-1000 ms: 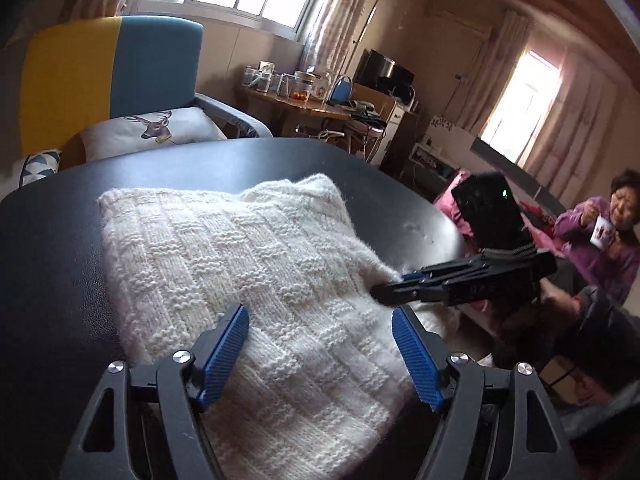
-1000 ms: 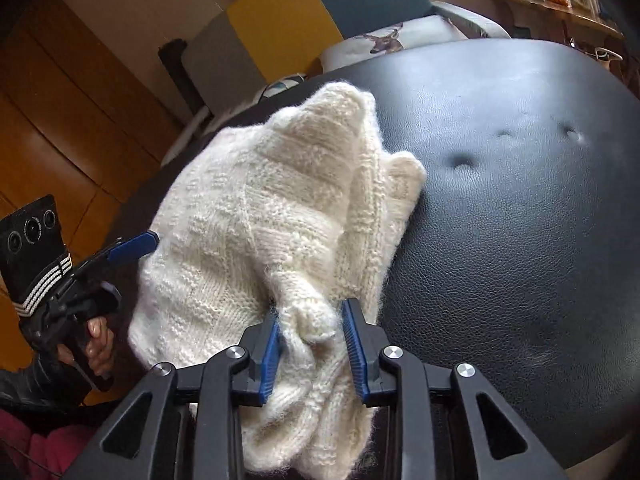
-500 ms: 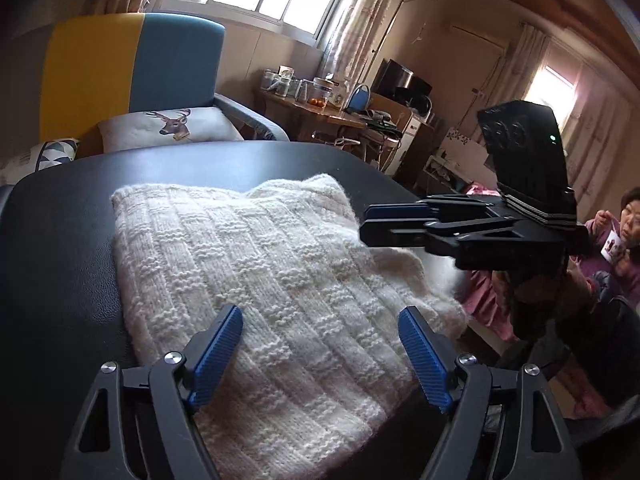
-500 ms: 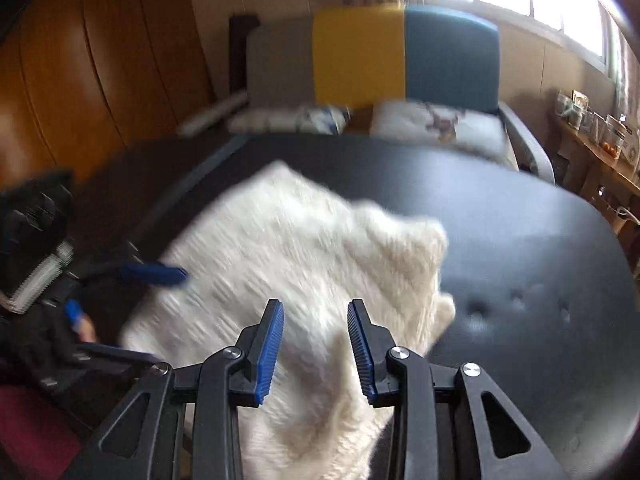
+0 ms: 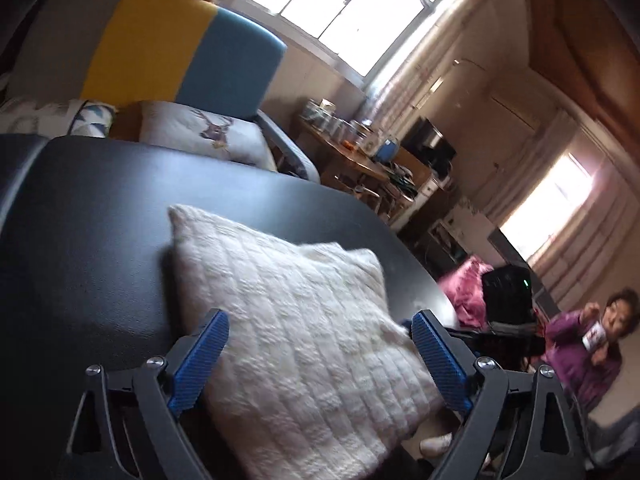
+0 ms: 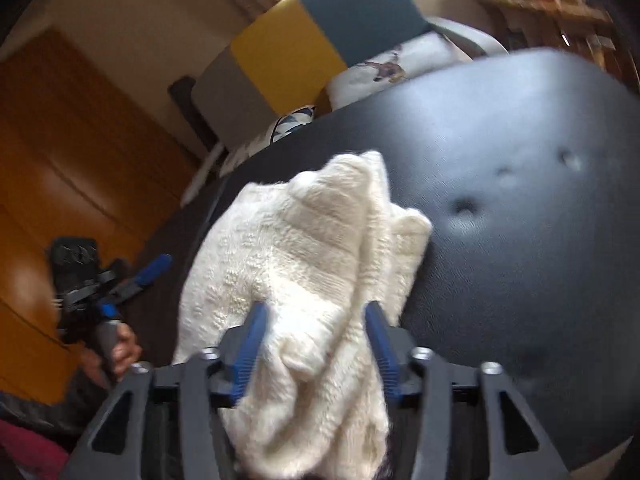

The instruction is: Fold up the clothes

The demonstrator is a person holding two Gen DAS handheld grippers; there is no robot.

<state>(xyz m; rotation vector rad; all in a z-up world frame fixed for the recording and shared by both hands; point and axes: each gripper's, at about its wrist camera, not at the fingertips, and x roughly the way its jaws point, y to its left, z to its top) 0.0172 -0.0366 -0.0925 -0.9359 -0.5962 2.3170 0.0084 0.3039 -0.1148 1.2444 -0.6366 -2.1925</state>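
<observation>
Cream knit defines the sweater (image 5: 304,332), which lies folded on the black table (image 5: 92,216), lower centre of the left wrist view. Its long axis runs from upper left to lower right in that frame, toward the near table edge.

Left to right in the right wrist view: the left gripper (image 6: 132,280) appears at the left edge, held by a hand (image 6: 120,350) and apart from the fabric; the sweater (image 6: 304,264) fills the centre; bare table (image 6: 520,216) occupies the right.

Left gripper (image 5: 320,364): jaws spread wide, having just been opening; the sweater lies between and below them with no pad pressing on it.

Right gripper (image 6: 316,344): jaws parted, having just been opening; a loose bunch of knit sits between them, and the pads do not appear to clamp it.

The right gripper is judged the nearer to the fabric.

Compared with one second earlier, the right jaws no longer pinch the bunched edge, and the left gripper has rolled, tilting its view.
</observation>
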